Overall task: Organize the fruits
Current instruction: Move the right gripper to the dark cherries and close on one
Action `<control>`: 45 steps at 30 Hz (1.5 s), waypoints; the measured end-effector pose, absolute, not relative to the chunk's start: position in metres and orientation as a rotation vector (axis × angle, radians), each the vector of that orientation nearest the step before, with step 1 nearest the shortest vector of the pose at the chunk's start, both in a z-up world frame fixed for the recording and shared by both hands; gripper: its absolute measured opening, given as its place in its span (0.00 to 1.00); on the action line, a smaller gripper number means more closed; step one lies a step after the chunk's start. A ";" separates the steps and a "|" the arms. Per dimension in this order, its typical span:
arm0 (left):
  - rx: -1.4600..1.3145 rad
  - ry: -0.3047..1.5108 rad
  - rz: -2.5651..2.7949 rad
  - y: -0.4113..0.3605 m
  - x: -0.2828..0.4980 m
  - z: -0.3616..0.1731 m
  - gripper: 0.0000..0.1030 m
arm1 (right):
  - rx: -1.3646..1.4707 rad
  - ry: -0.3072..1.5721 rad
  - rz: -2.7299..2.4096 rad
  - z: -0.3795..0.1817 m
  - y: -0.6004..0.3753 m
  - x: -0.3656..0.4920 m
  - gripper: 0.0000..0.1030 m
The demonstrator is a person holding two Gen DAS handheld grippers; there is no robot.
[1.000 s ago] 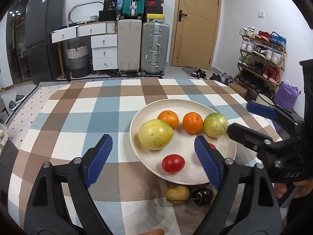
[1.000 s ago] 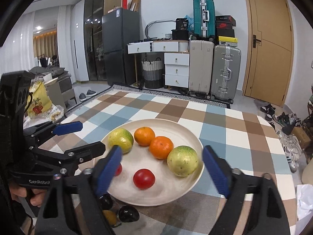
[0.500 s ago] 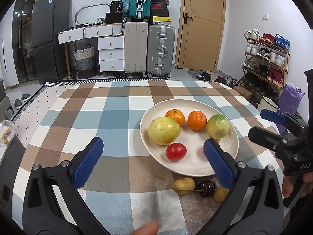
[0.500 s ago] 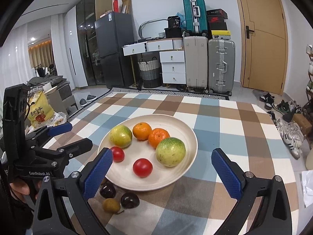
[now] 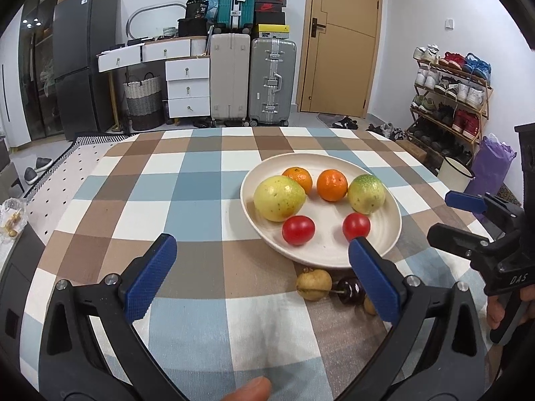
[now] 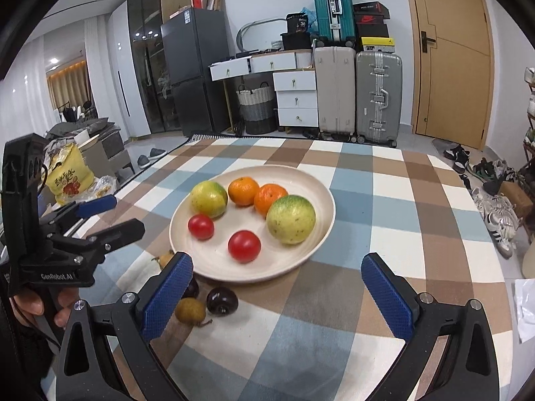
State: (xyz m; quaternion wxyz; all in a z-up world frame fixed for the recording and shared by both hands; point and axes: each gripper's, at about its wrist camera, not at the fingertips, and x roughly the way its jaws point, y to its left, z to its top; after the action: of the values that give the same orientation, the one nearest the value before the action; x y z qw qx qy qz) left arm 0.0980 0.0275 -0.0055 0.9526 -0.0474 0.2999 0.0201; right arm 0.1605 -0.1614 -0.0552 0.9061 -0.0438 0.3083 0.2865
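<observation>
On checked tablecloth [image 5: 200,200], fruit plate [image 5: 384,250]

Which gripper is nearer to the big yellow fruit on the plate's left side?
Left. The left gripper is open just before the yellow fruit. The right gripper is open on the plate's far side from it.

The left gripper [image 6: 100,215] had "GenRobot.AI" in white letters on its black body. The right gripper [image 5: 468,215] had "DAS" on its black body. Far back, a black bag [image 6: 298,23] on the desk showed the number "36". A black shoe box [image 6: 369,20] on top of the suitcases had a red swoosh sign. The yellow bag [image 6: 68,177] at the left had red writing, too small to read.
</observation>
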 end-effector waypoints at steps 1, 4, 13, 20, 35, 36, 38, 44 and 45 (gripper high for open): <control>-0.096 0.612 0.033 0.027 0.096 -0.006 1.00 | -0.097 0.643 0.596 -0.056 -0.161 0.159 0.99; -0.090 0.618 0.031 0.027 0.093 -0.008 1.00 | -0.107 0.677 0.616 -0.062 -0.160 0.158 0.99; -0.055 0.687 0.008 0.019 0.098 -0.021 1.00 | -0.161 0.777 0.613 -0.082 -0.152 0.163 0.99; -0.069 0.738 0.006 0.020 0.105 -0.028 1.00 | -0.146 0.827 0.600 -0.091 -0.153 0.171 0.99; -0.071 0.768 0.008 0.020 0.109 -0.032 1.00 | -0.164 0.865 0.691 -0.097 -0.131 0.172 0.73; -0.070 0.768 0.008 0.020 0.109 -0.032 1.00 | -0.160 0.867 0.696 -0.097 -0.131 0.173 0.72; -0.068 0.766 0.008 0.020 0.109 -0.032 1.00 | -0.151 0.871 0.705 -0.097 -0.132 0.174 0.70; -0.068 0.767 0.007 0.019 0.109 -0.032 1.00 | -0.125 0.870 0.745 -0.095 -0.131 0.173 0.54; -0.068 0.767 0.007 0.019 0.109 -0.032 1.00 | -0.126 0.871 0.753 -0.095 -0.130 0.172 0.52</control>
State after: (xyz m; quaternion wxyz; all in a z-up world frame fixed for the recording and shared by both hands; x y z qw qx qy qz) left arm 0.1095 0.0193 -0.0320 0.9269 -0.0334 0.3739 0.0032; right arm 0.1723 -0.1303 -0.0952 0.8371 -0.0593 0.4115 0.3556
